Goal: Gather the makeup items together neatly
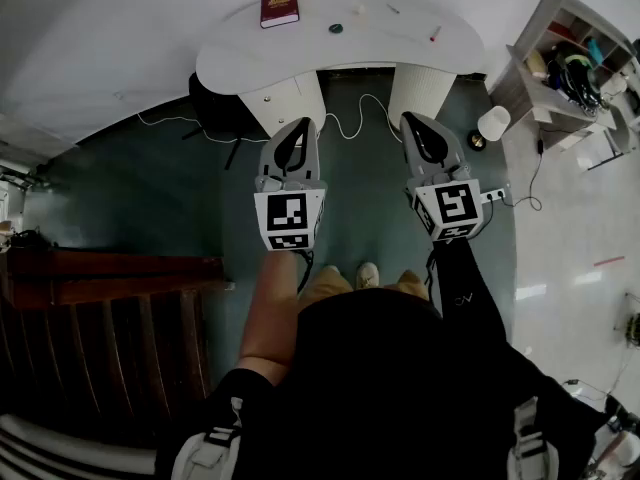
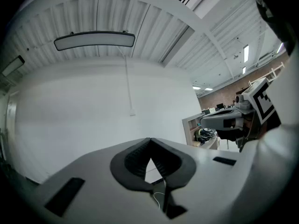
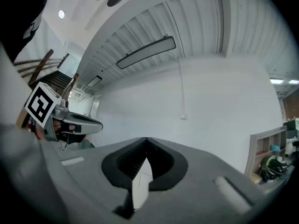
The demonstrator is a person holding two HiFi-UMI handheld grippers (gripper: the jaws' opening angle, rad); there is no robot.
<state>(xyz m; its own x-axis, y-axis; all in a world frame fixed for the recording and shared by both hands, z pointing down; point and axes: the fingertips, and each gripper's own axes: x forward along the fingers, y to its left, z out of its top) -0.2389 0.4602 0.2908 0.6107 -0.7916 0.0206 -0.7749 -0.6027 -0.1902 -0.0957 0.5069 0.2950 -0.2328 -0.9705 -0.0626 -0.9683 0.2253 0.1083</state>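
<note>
I see both grippers pointing level toward the white table [image 1: 400, 48], and they are well apart from it. The left hand-held gripper [image 1: 303, 123] is closed: its tips meet and nothing is between them. The right hand-held gripper [image 1: 412, 118] is also closed and empty. The makeup items lie scattered on the table, apart from each other: a small dark round item [image 1: 336, 28], a small pale piece [image 1: 360, 10], a thin stick [image 1: 393, 9] and a red stick [image 1: 435, 34] near the right edge. A red book [image 1: 279, 8] lies on the left part.
</note>
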